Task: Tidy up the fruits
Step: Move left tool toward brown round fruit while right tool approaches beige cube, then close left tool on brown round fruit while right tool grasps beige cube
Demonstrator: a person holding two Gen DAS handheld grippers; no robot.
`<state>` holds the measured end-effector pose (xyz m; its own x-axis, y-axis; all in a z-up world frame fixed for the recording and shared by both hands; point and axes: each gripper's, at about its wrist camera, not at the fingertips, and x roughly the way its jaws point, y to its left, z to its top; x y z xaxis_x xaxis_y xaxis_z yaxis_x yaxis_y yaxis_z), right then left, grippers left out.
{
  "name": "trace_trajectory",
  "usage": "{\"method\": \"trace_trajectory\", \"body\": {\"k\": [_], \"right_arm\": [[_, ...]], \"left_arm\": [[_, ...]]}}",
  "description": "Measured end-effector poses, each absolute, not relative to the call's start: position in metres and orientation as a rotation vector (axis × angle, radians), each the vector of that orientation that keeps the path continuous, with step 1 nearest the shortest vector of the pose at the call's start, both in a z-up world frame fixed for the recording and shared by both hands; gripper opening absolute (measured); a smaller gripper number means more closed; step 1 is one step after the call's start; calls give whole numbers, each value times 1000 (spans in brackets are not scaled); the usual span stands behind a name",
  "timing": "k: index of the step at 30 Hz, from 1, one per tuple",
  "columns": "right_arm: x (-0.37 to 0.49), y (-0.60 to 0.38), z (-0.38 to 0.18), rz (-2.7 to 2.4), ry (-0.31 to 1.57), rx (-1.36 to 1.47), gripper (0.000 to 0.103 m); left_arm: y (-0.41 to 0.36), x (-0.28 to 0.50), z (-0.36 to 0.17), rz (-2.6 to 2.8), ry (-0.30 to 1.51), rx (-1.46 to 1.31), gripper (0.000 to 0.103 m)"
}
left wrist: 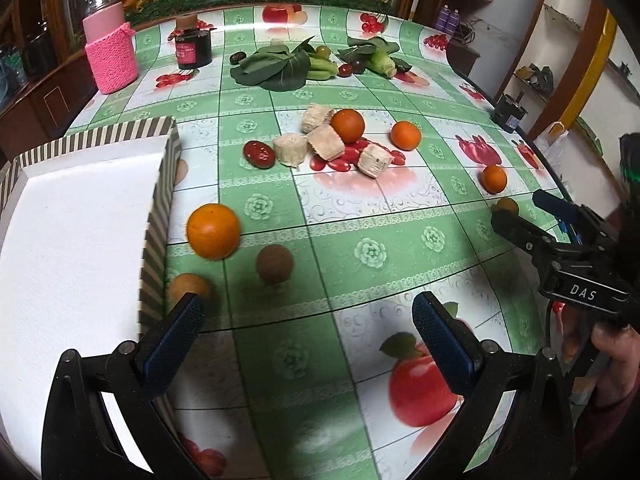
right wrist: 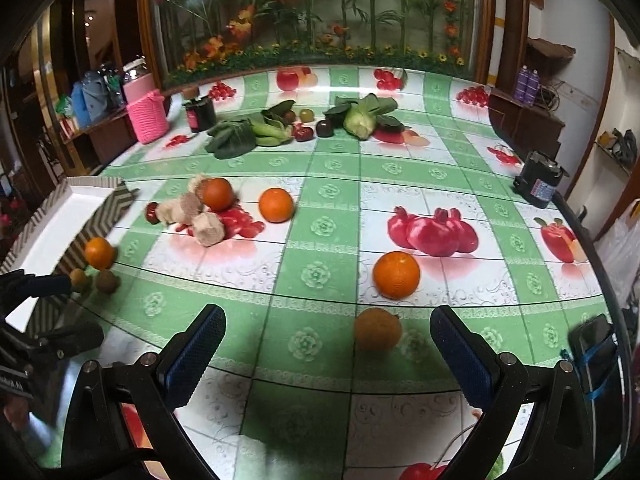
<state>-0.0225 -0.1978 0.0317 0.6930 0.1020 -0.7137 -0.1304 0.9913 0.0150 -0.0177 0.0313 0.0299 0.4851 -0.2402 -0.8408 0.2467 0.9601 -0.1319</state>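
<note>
**Q:** Jaws first: how are both sets seen to stand?

**A:** Both are spread wide with nothing held. No fruit lies between the blue pads of the left gripper (left wrist: 306, 338), and the same is seen at the right gripper (right wrist: 328, 354).

**Q:** Which fruit is placed best for a pick?

**A:** The tan round fruit (right wrist: 377, 329) is found just ahead of the right jaws, a little toward the right pad, resting on the tablecloth (right wrist: 320, 248). An orange (right wrist: 396, 275) sits just beyond it, along nearly the same line. No long axis is shown by either, so no wrist turn is judged to be called for.

**Q:** And the left side?

**A:** A larger orange (left wrist: 213, 231) and a brown round fruit (left wrist: 274, 263) are seen ahead of the left jaws, toward the left pad. Another tan fruit (left wrist: 188, 286) lies right at the left fingertip. The striped box (left wrist: 158, 216) stands just left of these, its white floor bare in what is shown.

**Q:** Which hand is nearer the box?

**A:** The left is judged nearer; the right's fruit would have to be carried across.
</note>
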Motion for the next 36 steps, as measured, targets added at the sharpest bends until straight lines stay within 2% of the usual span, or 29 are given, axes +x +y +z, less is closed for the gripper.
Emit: {"method": "trace_trajectory", "body": {"k": [6, 8, 10, 15, 17, 21, 24, 28, 36], "right_arm": [[-23, -186, 31, 217, 811, -38, 94], [-24, -182, 32, 230, 811, -47, 89], [-24, -178, 33, 246, 809, -51, 87], [-22, -177, 32, 256, 819, -37, 87], [-21, -178, 32, 264, 822, -30, 82], [-20, -178, 29, 291, 836, -14, 72], [-18, -178, 27, 301, 847, -11, 65], [-16, -178, 28, 318, 851, 1, 63], [-11, -168, 32, 351, 854, -2, 62]], "left_arm": [[29, -15, 24, -323, 1044, 26, 103], [27, -13, 24, -324, 1039, 28, 97], [25, -12, 24, -323, 1038, 39, 88], [19, -5, 20, -312, 1048, 41, 77], [18, 0, 18, -300, 1053, 43, 74], [14, 6, 16, -286, 1050, 62, 54], [15, 7, 17, -290, 1042, 59, 28], [19, 7, 17, -290, 1037, 51, 18], [19, 8, 17, -314, 1034, 53, 18]]}}
